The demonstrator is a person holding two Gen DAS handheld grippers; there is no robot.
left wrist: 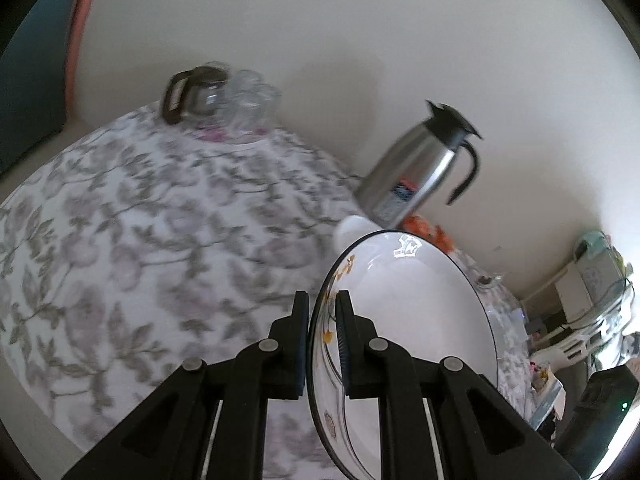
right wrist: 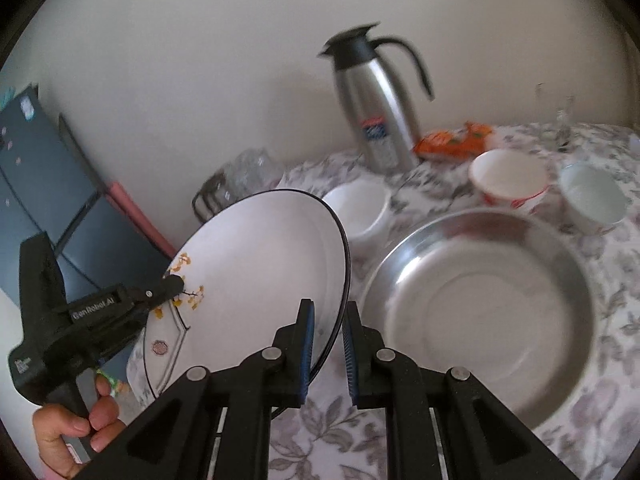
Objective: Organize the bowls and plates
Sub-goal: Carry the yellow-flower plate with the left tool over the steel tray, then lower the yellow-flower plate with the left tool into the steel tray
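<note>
Carrying the white plate (right wrist: 256,264) pinched by left gripper (left wrist: 322,334) and right gripper (right wrist: 328,340), we judge setting it down comes next.

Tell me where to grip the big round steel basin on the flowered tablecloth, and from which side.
Take the shiny round steel basin by its thin flared rim, at the near edge closest to the right gripper, one pad inside and one outside. It sits flat and open side up, and its wall is too wide to span; bowls crowd its far side.
</note>
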